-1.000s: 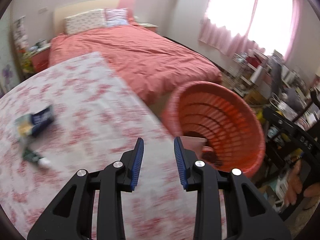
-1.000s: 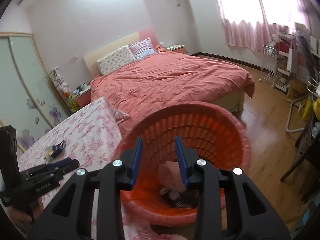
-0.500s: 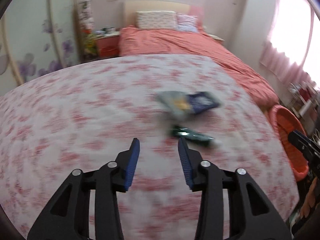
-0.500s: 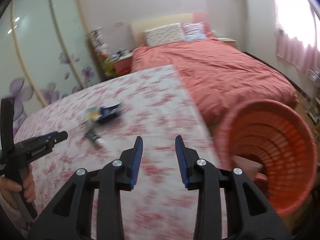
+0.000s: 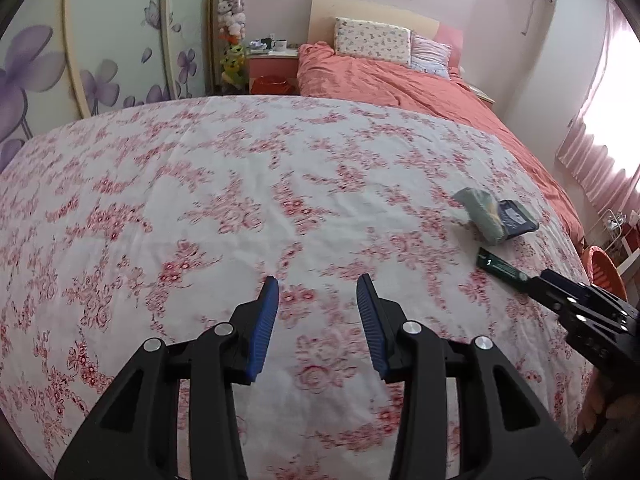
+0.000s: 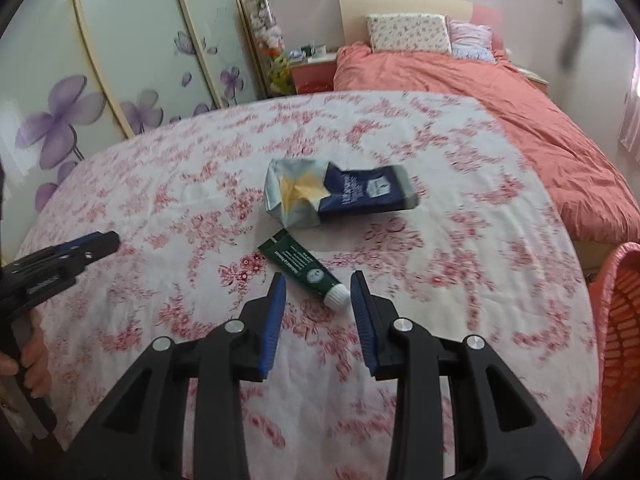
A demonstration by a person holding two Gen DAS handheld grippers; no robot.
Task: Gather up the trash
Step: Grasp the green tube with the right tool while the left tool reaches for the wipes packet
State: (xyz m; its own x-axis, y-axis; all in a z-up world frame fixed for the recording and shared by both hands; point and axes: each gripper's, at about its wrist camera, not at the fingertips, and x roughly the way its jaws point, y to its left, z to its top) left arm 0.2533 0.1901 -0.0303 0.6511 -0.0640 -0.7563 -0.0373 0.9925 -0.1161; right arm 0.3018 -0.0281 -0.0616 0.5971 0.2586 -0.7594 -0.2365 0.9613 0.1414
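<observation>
- The right gripper (image 6: 318, 292) has its blue-padded fingers (image 6: 273, 320) spread apart, empty, poised low over the floral cloth (image 6: 160, 208).
- Just beyond its fingertips lies a dark green tube (image 6: 304, 270) with a white cap, flat on the cloth, cap end pointing between the pads; whether they touch it cannot be told.
- Behind the tube rests a crumpled snack bag (image 6: 340, 196), grey-silver at its torn open end with yellow showing, navy blue with white print toward the other end.
- The left gripper (image 5: 318, 296) also has its fingers parted, holding nothing, over bare cloth well left of both items.
- An orange basket (image 6: 622, 320) stands at the table's right edge.
- A bed (image 6: 500, 92) with a coral cover lies beyond.
</observation>
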